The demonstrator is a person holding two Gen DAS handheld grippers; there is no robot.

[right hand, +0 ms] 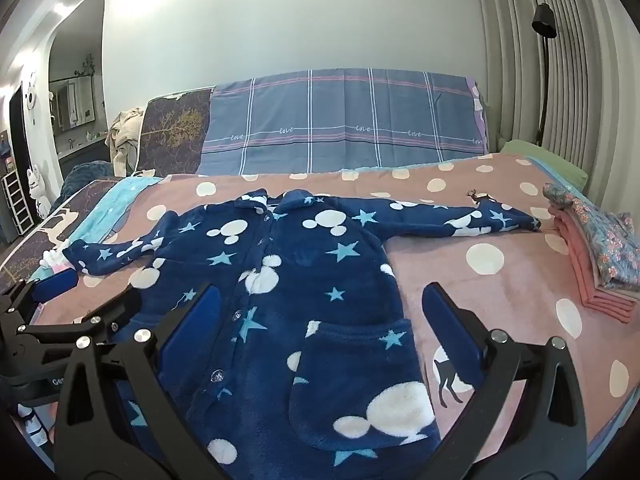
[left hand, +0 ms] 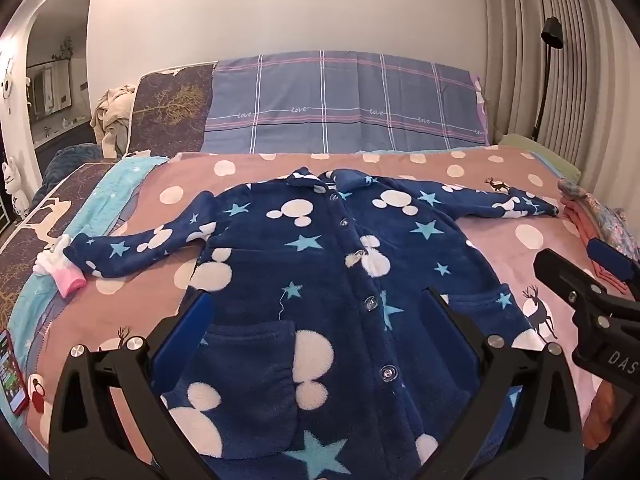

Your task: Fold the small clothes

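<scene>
A small navy fleece pajama top [left hand: 304, 280] with white mouse heads and blue stars lies flat, buttoned, face up on the pink dotted bedspread [left hand: 240, 172], sleeves spread to both sides. It also shows in the right wrist view [right hand: 304, 280]. My left gripper [left hand: 316, 320] is open, hovering over the top's lower half. My right gripper [right hand: 320, 312] is open above the top's right hem and pocket. The right gripper also shows at the right edge of the left wrist view [left hand: 592, 276]. The left gripper shows at the left of the right wrist view [right hand: 80, 300].
A stack of folded clothes [right hand: 600, 256] sits at the bed's right edge. Small pink and white socks [left hand: 60, 272] lie by the left sleeve cuff. A phone [left hand: 12, 372] lies at the bed's left edge. A plaid-covered headboard [left hand: 340, 100] stands behind.
</scene>
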